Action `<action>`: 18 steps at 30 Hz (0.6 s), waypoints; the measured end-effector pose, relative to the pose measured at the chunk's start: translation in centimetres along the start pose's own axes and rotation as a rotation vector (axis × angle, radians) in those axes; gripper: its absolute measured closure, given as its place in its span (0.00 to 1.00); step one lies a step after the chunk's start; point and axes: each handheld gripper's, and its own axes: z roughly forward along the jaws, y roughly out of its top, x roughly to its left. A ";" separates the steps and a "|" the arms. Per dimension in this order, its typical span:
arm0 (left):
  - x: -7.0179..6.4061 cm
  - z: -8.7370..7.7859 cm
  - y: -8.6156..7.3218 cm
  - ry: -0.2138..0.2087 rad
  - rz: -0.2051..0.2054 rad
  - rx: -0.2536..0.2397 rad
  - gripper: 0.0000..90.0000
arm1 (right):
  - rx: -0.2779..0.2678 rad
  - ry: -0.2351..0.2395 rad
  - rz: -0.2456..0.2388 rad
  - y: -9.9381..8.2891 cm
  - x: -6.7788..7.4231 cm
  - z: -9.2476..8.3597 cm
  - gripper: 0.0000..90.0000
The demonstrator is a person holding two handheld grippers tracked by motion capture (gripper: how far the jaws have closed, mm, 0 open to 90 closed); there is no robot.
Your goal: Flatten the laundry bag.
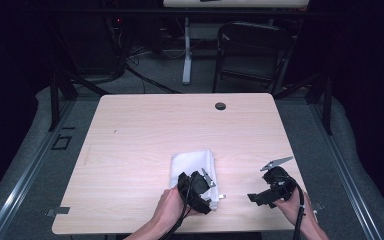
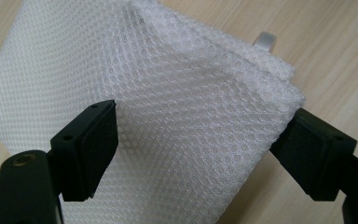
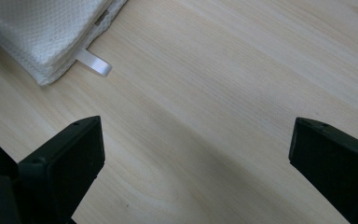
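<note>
On the near middle of the tabletop (image 1: 130,130) lies a folded white mesh cloth (image 1: 192,165), its long axis running near to far, with a small white ribbon loop (image 3: 93,63) projecting from its near right corner. My left gripper (image 2: 200,154) sits directly over the cloth's near edge, jaws apart and straddling a corner of the folded layers without closing on them; it is plainly the nearer gripper for any grasp. My right gripper (image 3: 193,163) hovers to the right of the cloth, well apart from it, jaws wide apart over bare wood. The tabletop is pale wood, otherwise bare apart from a dark round grommet (image 1: 220,106) at its far edge. Beyond it stand a folding chair (image 1: 250,55) and a table leg on grey floor, in a dark room.
</note>
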 end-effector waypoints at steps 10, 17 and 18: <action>0.8 -0.8 -0.9 -0.080 -0.018 -0.093 0.76 | -0.003 0.000 -0.016 0.1 0.5 0.0 0.06; 1.8 -2.9 -2.0 -0.072 -0.065 -0.205 0.98 | 0.000 0.002 -0.029 0.1 0.7 0.1 0.14; 2.1 -3.3 -2.2 -0.071 -0.071 -0.219 0.98 | 0.000 -0.009 -0.033 0.1 0.7 0.0 0.14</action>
